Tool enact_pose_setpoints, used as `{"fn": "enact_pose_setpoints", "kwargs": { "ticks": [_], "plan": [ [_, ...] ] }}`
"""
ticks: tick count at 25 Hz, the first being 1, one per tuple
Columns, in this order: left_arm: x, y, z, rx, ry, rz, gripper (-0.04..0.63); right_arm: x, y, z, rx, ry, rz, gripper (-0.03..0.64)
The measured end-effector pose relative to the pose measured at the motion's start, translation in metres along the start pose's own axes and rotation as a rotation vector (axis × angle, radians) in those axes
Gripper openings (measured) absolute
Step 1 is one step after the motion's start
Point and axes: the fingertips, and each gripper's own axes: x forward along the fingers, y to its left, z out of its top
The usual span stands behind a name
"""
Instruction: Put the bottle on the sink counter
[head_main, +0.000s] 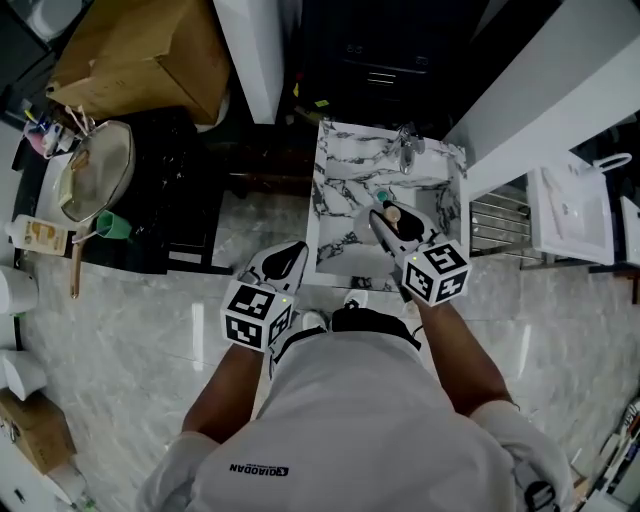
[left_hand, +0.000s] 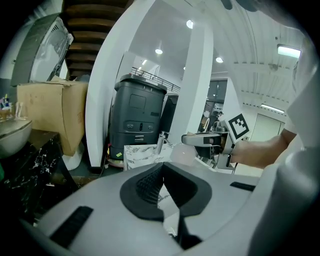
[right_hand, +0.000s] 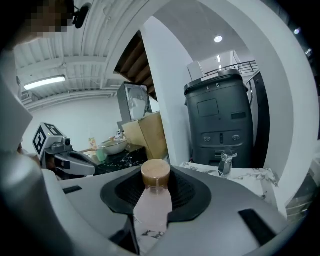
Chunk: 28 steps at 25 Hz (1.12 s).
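Note:
A pale pink bottle (right_hand: 152, 210) with a brown cap stands upright between the pads of my right gripper (right_hand: 156, 192), which is shut on it. In the head view the bottle (head_main: 393, 213) and right gripper (head_main: 388, 222) hang over the basin of the white-and-grey marble sink counter (head_main: 345, 180), in front of the chrome faucet (head_main: 407, 150). My left gripper (head_main: 292, 252) sits lower left of the counter, over the floor, shut with nothing between its pads (left_hand: 150, 182). The left gripper view shows the right gripper (left_hand: 200, 140) and the bottle (left_hand: 182, 151) ahead to the right.
A dark grey machine (right_hand: 220, 120) and a white column (right_hand: 172, 100) stand behind the counter. To the left, a dark counter carries a metal bowl (head_main: 95, 170) and a green cup (head_main: 113, 226), with a cardboard box (head_main: 140, 50) behind. A towel rack (head_main: 497, 220) is at right.

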Motion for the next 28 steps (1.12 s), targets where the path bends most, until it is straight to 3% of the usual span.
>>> {"fn": "enact_pose_setpoints", "kwargs": {
  "ticks": [11,24,28],
  "plan": [
    [0.039,0.03,-0.017,-0.087,0.051,0.068,0.014,0.083,-0.051,-0.013,0.01,0.065,-0.005,0.158],
    [0.057,0.051,-0.026,-0.121,0.082,0.143,0.014,0.18,-0.104,-0.02,-0.021,0.069,-0.116,0.158],
    [0.064,0.055,-0.023,-0.149,0.07,0.153,0.014,0.203,-0.119,-0.026,-0.084,0.081,-0.136,0.158]
  ]
}}
